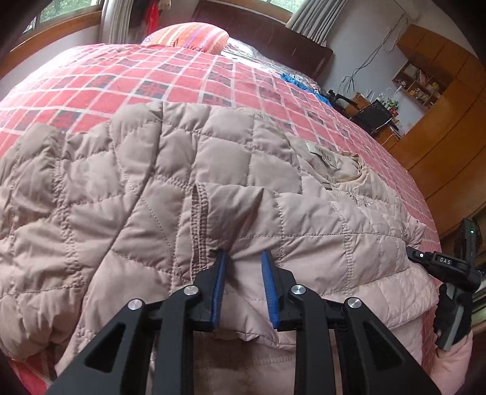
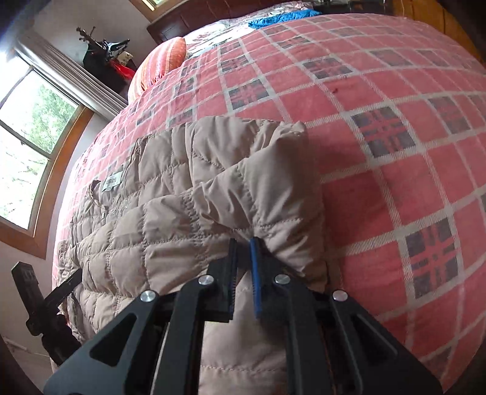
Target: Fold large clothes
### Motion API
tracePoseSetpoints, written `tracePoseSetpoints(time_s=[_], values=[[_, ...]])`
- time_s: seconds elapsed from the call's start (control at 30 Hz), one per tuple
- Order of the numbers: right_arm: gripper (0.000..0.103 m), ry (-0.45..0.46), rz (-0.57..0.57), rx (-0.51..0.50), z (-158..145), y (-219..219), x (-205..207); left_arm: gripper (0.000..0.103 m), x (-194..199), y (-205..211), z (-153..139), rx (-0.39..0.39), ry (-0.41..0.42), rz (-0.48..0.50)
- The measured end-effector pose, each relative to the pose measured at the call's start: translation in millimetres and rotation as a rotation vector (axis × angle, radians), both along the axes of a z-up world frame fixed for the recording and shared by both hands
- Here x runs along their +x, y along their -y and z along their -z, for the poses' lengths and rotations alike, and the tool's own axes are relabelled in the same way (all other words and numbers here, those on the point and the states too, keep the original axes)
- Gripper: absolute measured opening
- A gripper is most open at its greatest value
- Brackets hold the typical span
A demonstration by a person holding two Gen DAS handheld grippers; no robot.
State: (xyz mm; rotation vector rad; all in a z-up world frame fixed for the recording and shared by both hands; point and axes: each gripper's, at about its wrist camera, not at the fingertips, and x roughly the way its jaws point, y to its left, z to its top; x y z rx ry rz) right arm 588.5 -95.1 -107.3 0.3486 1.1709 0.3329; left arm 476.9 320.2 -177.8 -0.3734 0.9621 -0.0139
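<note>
A beige quilted jacket lies spread on the red plaid bedspread, its neck label facing up. My left gripper is shut on a bunched fold of the jacket at its near edge, with fabric filling the space between the blue pads. In the right wrist view the jacket has a puffy corner lifted, and my right gripper is shut on that corner at its near side. Each gripper shows at the edge of the other's view: the right gripper and the left gripper.
An orange striped pillow and a blue cloth lie at the far end of the bed by the dark headboard. A wooden cabinet stands to one side, and windows to the other. Bare bedspread stretches beyond the jacket.
</note>
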Motion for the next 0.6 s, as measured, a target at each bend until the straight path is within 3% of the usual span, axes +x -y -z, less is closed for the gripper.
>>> tracePoseSetpoints(time_s=[0.1, 0.23, 0.3, 0.47, 0.6], values=[[0.013, 0.001, 0.01, 0.001, -15.4, 3.0, -10.0, 0.025, -2.4, 4.8, -7.3, 0.032, -0.007, 0.001], [0.016, 0.058, -0.066, -0.022, -48.9, -5.6, -39.1, 0.038, -27.6, 9.7, -31.7, 0.064, 0.044, -0.01], [0.016, 0.069, -0.11, -0.039, -59.5, -10.2, -59.6, 0.039, -43.0, 13.7, -41.4, 0.08, 0.07, 0.006], [0.016, 0.033, -0.152, -0.103, -53.1, -15.4, -90.0, 0.04, -60.3, 16.2, -39.0, 0.089, 0.04, 0.021], [0.013, -0.019, -0.131, -0.138, -27.8, -11.6, -95.3, 0.04, -54.1, 15.6, -15.2, 0.124, -0.031, 0.003]])
